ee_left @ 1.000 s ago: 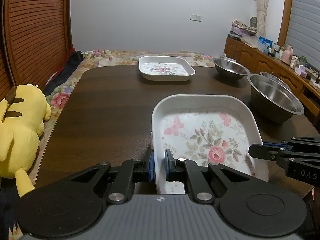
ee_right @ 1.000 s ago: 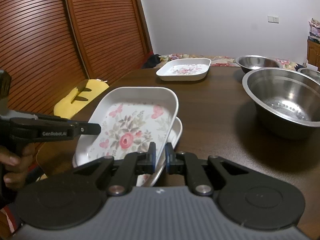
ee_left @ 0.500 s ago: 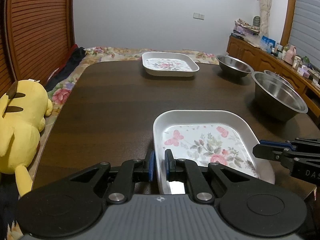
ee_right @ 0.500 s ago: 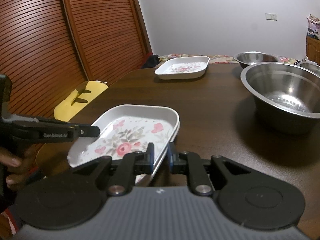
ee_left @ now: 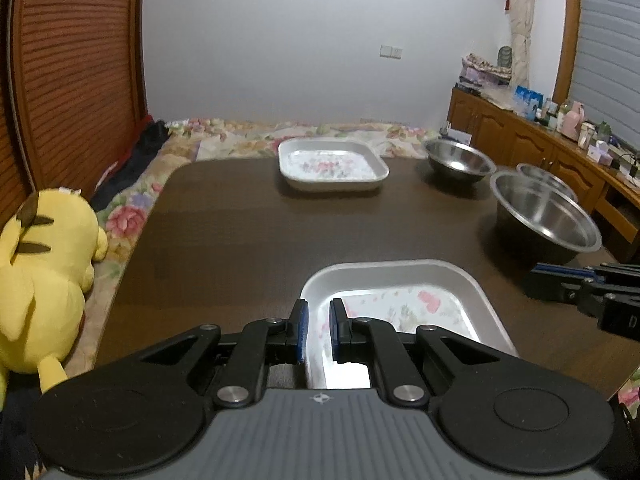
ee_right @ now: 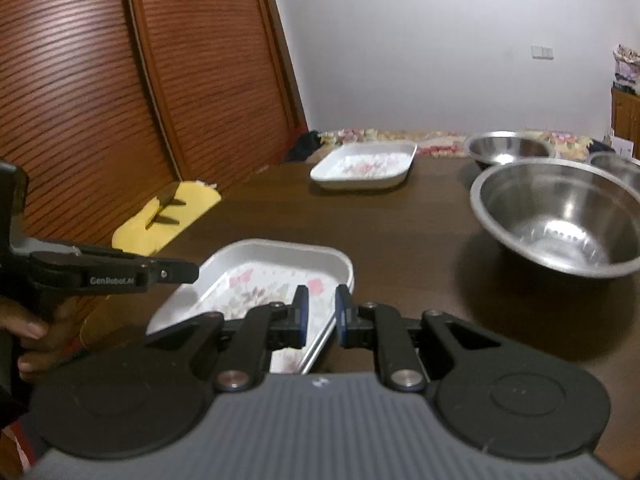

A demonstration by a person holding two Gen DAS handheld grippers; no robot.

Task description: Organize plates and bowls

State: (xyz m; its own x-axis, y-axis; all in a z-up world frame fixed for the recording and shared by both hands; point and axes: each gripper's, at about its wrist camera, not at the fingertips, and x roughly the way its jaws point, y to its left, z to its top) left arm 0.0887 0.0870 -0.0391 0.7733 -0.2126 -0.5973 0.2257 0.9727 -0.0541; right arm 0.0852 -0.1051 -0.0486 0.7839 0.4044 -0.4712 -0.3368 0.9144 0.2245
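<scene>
My left gripper [ee_left: 318, 330] pinches the floral plate's [ee_left: 400, 280] rim; my right gripper [ee_right: 321, 312] has just loosened there, fingers [ee_right: 300, 310] astride it

White floral square plates [ee_left: 404, 300] stacked near table edge; another [ee_left: 332, 165] far; three steel bowls [ee_left: 544, 212] right.

A yellow plush toy [ee_left: 40, 280] lies beside the dark table [ee_left: 240, 240].

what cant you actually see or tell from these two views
- Near edge of the floral tray: left wrist view, hidden behind the left gripper.
- Whether a second tray lies under it: right wrist view, hidden by the right gripper.
- Third steel bowl: right wrist view, cut off by the edge.
- Sideboard items: left wrist view, too small.
</scene>
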